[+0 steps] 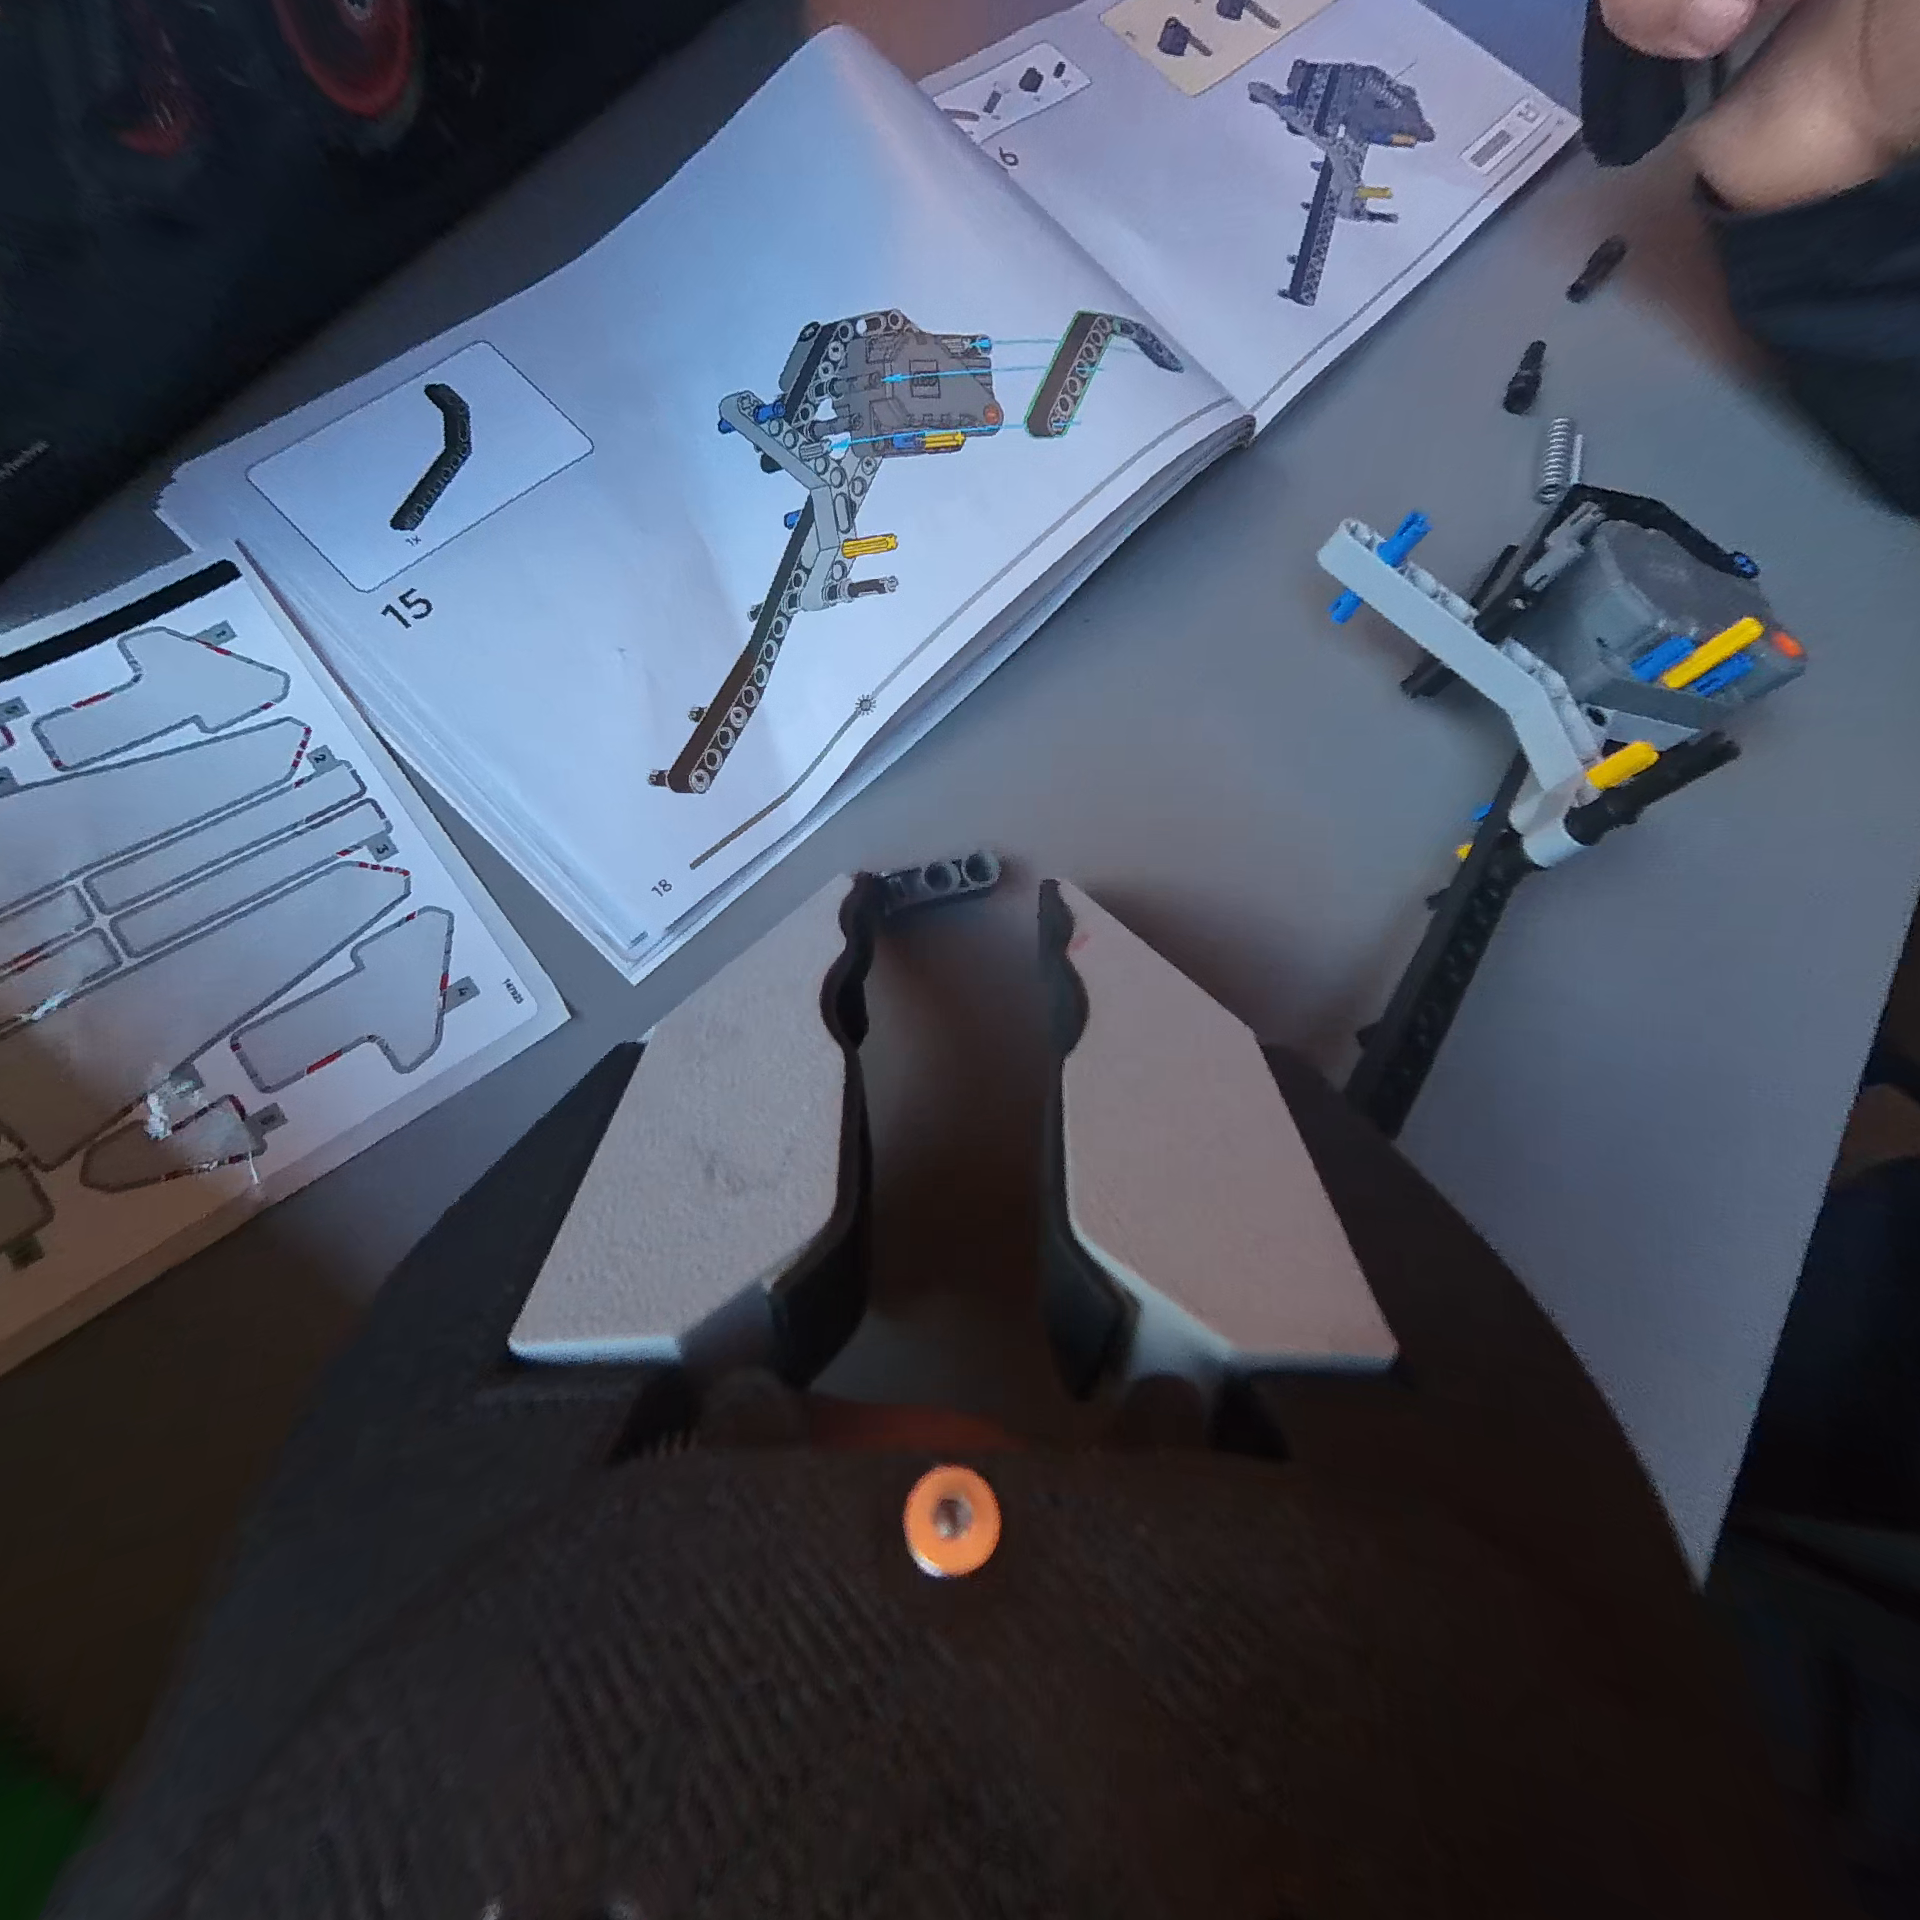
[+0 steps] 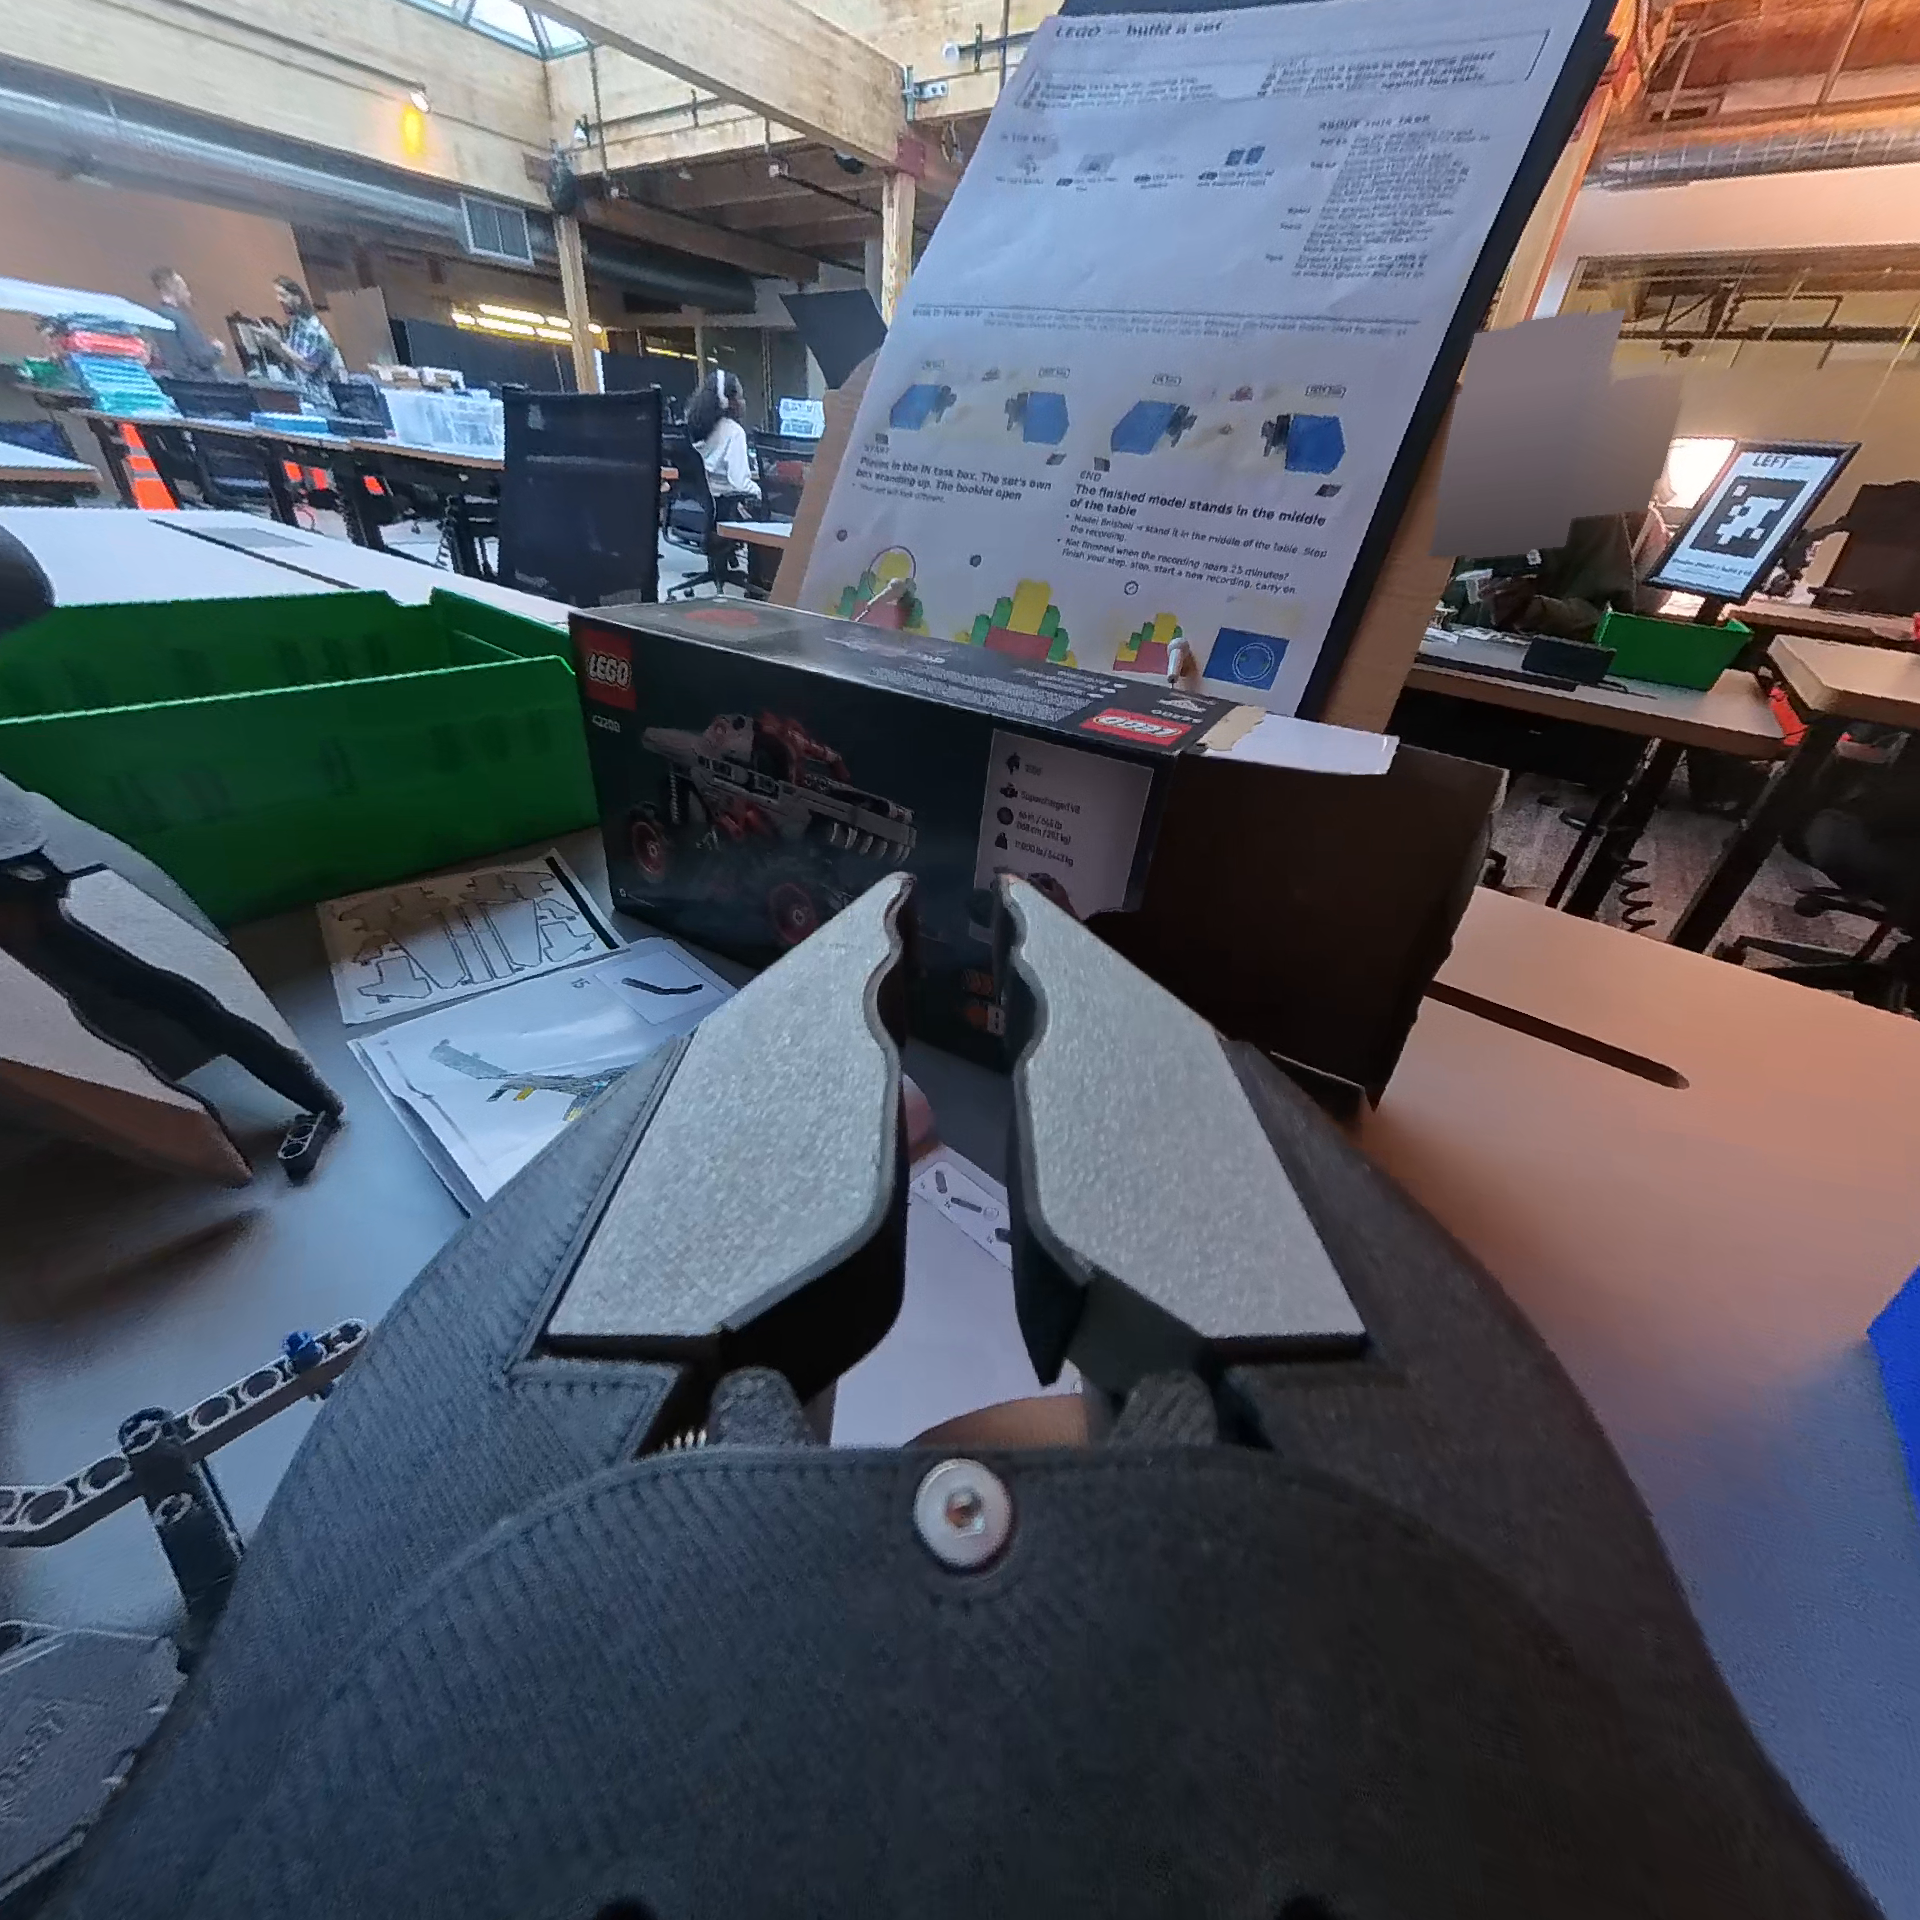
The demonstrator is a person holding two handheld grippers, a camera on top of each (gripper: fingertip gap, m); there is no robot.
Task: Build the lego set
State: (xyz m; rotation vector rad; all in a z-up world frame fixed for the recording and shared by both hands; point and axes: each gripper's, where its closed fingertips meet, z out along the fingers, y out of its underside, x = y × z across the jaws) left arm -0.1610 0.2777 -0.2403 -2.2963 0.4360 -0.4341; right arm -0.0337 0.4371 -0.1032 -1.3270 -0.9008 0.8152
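Left gripper [image 1: 951, 883] carries a short dark grey holed beam [image 1: 940, 871] at its fingertips; grip likely on one end only, contact partly hidden. Target, the half-built grey-and-black assembly with blue and yellow pins [image 1: 1579, 665], lies at 2 o'clock from that claw, long axis running 1 to 7 o'clock. Left is the nearer tool. Right gripper [image 2: 951, 883] held up, fingers slightly apart, empty. Grey tabletop [image 1: 1195, 727]; open instruction booklet [image 1: 727, 499] at 11 o'clock. Open workshop hall beyond.
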